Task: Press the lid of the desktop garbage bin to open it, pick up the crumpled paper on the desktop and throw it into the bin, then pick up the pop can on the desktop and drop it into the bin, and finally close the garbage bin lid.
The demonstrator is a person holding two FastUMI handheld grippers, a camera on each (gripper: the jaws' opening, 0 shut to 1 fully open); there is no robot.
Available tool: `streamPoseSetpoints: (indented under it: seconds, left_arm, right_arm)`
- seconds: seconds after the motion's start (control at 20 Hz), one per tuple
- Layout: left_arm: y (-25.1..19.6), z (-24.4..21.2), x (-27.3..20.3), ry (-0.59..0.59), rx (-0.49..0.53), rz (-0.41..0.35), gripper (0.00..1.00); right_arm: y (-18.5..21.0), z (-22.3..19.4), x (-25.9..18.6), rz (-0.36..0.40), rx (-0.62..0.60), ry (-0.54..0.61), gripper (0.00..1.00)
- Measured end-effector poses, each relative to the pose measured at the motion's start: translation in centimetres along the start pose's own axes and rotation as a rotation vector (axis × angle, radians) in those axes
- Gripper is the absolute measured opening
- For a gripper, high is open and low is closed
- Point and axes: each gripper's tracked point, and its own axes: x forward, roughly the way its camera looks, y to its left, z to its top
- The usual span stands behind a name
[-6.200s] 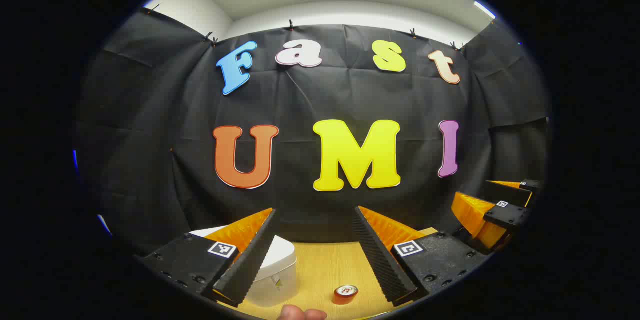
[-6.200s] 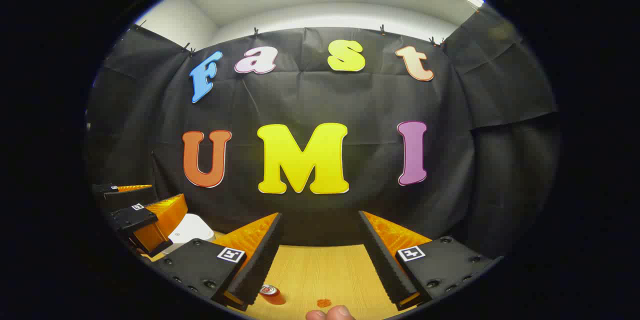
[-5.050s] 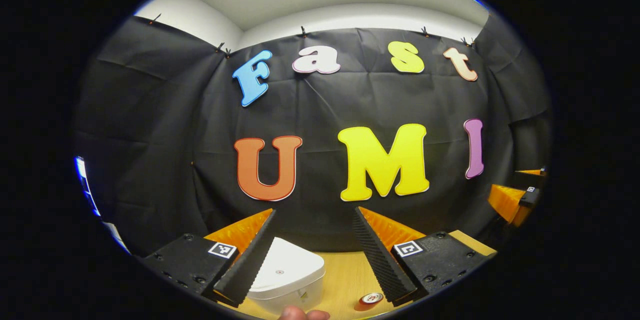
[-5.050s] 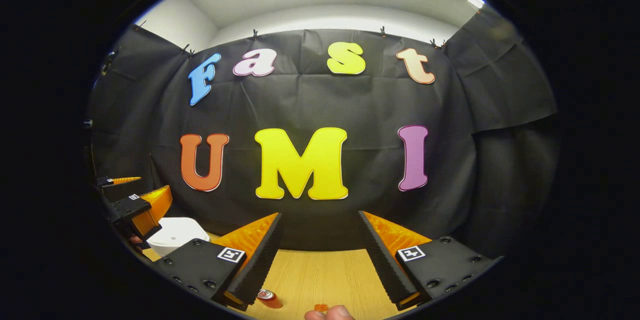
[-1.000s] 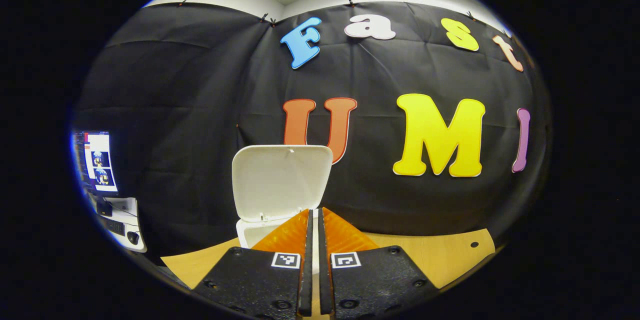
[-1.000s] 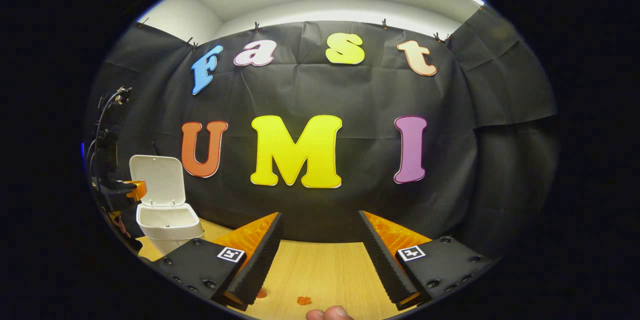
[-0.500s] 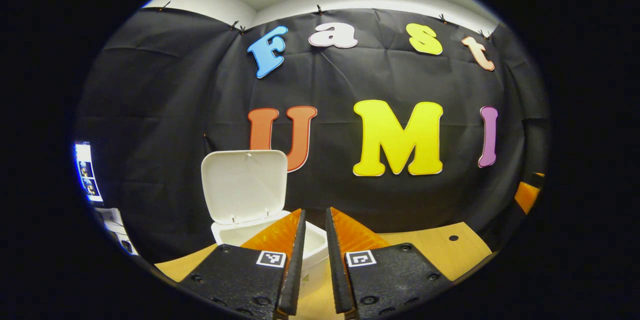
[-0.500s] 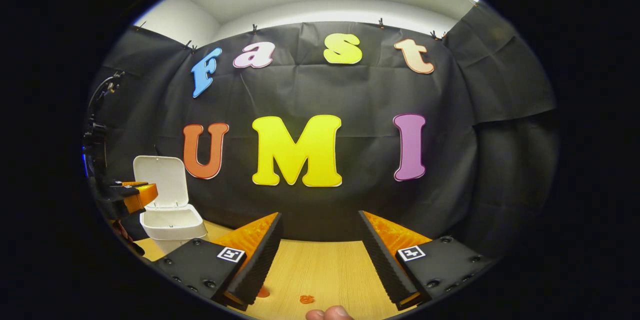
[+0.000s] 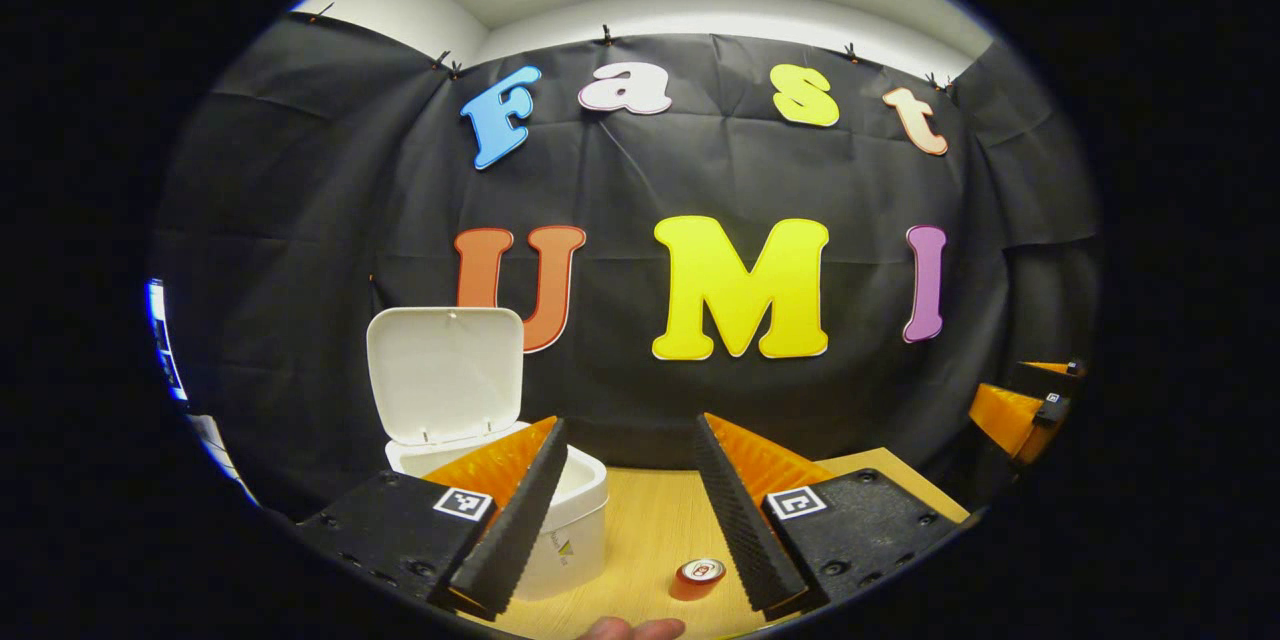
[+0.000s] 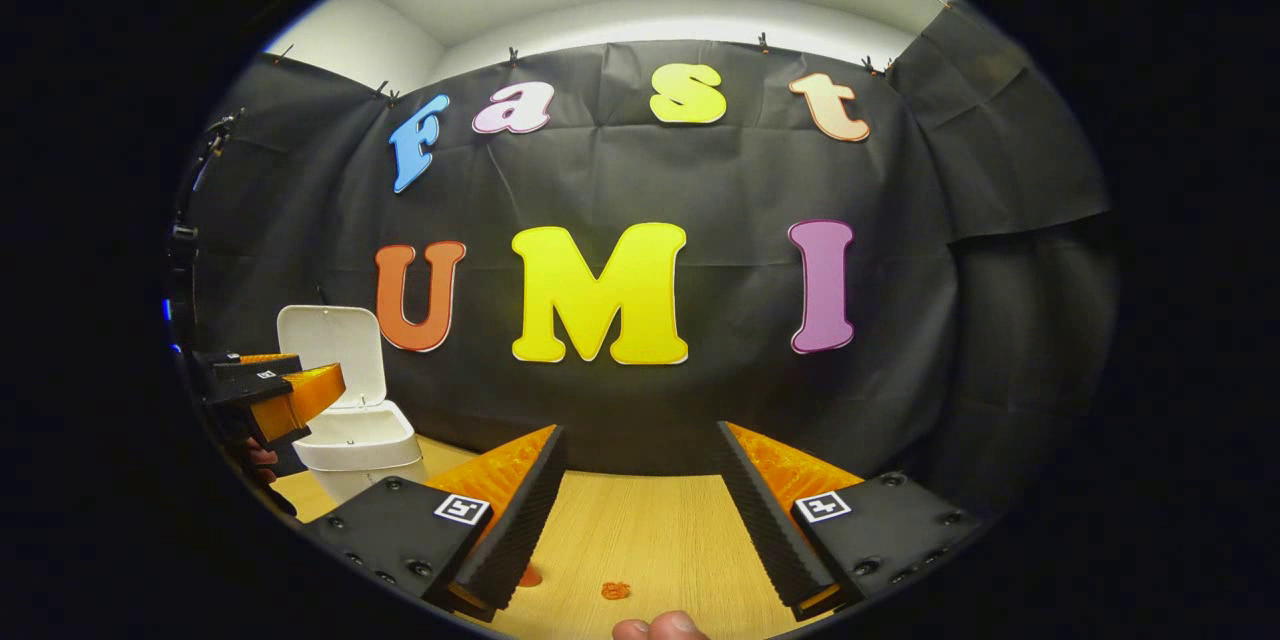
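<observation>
In the left gripper view, the left gripper point(image 9: 625, 510) holds its fingers wide over the desk point(image 9: 640, 530). The pop can point(image 9: 697, 579) stands at five o'clock, just inside the right finger. The white bin point(image 9: 570, 530) sits at seven o'clock, lid point(image 9: 445, 372) upright behind it. In the right gripper view, the right gripper point(image 10: 640, 520) is spread wide, holding nothing; a small orange scrap point(image 10: 614, 590) lies at six o'clock.
</observation>
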Motion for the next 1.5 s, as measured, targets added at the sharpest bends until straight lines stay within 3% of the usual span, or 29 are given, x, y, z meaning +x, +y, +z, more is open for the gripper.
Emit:
streamPoseSetpoints:
  seconds: [0.05,0.1,0.15,0.45,0.55,0.8,1.1,1.5]
  left_arm:
    - [-0.4,0.0,-0.1,-0.001,0.001,-0.014,0.82]
    - [-1.1,0.1,-0.3,-0.005,0.008,-0.042,0.93]
    - [-1.3,0.0,-0.4,-0.013,0.016,-0.056,0.96]
    - [-2.5,-1.4,-1.6,0.038,0.042,-0.117,0.96]
    - [-3.2,-2.4,-2.6,0.059,0.031,-0.147,0.96]
    - [-2.1,-4.0,-4.2,0.115,0.066,-0.12,0.96]
    - [0.4,-5.2,-4.7,0.162,0.07,-0.055,0.96]
    - [4.5,-6.2,-5.3,0.208,0.098,0.06,0.96]
  right_arm:
    - [0.0,-0.3,-0.1,0.001,-0.001,0.007,0.95]
    - [0.3,-1.2,-0.2,0.019,0.001,0.031,0.93]
    - [0.5,-1.8,-0.4,0.034,0.004,0.046,0.95]
    - [0.2,-6.8,-0.4,0.066,-0.008,0.163,0.95]
    - [0.7,-9.8,-0.2,0.107,-0.025,0.221,0.95]
    - [0.7,-18.2,0.7,0.12,-0.027,0.396,0.95]
    - [1.5,-24.5,2.5,0.157,-0.02,0.542,0.95]
    - [1.9,-31.4,6.4,0.177,-0.06,0.653,0.94]
